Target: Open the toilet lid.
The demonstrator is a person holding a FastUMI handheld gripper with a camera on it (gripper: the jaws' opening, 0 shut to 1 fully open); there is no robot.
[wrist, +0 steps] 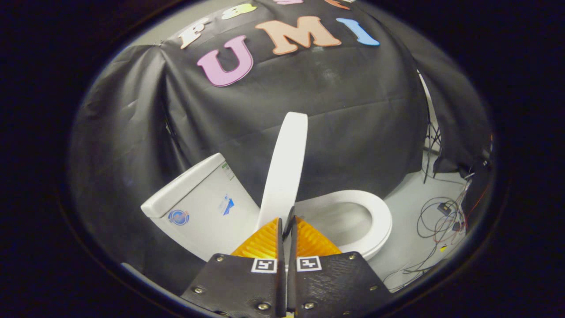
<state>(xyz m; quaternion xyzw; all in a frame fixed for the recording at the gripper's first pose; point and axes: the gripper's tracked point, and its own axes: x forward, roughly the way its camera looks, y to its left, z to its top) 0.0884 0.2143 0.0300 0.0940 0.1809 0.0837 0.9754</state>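
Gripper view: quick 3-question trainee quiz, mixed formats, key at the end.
1. True or false: the lid is raised nearly upright.
2. The gripper fingers are: A) wide open, B) closed on the lid's edge, C) pressing the seat.
3. Fill in: the white box-shaped part beside the lid, on the side away from the seat, is the ____.

Key: 1 true; 2 B; 3 tank.

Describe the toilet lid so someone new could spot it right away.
Find the white toilet by the black cloth wall. The lid rises between tank and seat, pinched in the gripper. It alone stands on edge.
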